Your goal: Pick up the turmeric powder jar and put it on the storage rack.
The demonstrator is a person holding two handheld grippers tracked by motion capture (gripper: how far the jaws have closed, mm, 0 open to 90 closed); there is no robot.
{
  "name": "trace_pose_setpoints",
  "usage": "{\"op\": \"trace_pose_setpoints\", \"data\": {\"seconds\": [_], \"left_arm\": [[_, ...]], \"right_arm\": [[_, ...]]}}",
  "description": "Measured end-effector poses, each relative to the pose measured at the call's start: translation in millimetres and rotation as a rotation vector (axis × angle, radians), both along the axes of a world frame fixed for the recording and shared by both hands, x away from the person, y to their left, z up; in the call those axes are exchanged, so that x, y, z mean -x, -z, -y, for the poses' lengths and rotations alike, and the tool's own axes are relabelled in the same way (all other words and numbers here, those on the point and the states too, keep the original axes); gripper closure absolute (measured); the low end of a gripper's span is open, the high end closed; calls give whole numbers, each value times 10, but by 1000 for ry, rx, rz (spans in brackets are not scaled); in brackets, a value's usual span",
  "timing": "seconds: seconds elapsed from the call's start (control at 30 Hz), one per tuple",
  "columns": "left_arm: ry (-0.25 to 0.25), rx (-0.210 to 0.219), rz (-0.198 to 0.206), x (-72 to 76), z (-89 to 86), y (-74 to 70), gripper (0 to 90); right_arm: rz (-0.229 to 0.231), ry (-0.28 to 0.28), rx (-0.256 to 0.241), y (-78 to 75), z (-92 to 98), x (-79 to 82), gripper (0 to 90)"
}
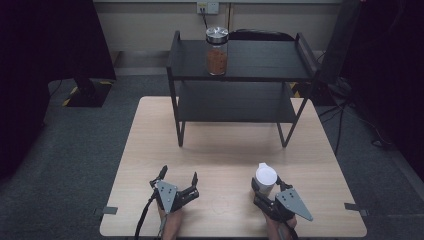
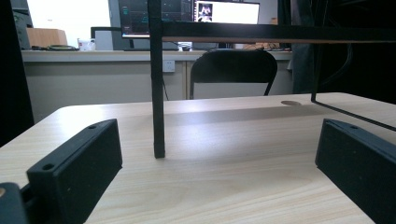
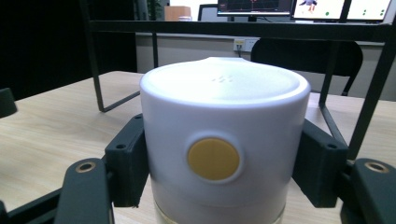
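Two grippers at the near table edge, in front of the black two-tier rack.
Left gripper rests with jaws spread, holding nothing; right gripper clamps a white-lidded jar with a yellow button, standing upright before the rack's right legs.

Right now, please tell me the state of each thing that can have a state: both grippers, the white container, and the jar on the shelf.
left gripper: open, jaws wide apart, holding nothing, low over the table.
right gripper: shut on the white container, one jaw at each side.
white container: upright, white lid on, yellow round button faces the camera.
jar: upright on the top shelf, metal lid on, brown contents to about two thirds.
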State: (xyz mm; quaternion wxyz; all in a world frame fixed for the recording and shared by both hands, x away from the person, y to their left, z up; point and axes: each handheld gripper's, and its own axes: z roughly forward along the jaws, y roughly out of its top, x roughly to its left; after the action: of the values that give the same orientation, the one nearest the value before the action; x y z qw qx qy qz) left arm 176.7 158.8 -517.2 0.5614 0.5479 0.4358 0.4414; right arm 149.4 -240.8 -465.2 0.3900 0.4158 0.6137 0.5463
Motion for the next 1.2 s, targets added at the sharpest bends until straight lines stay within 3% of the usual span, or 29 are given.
{"op": "trace_pose_setpoints", "data": {"seconds": [0.87,1.2], "left_arm": [[1,-1,0,0,-1,0,0],[1,0,0,0,-2,0,0]], "right_arm": [[17,-183,-5,-450,273,-166,295],[17,-263,-9,-701,446,-328,296]]}}
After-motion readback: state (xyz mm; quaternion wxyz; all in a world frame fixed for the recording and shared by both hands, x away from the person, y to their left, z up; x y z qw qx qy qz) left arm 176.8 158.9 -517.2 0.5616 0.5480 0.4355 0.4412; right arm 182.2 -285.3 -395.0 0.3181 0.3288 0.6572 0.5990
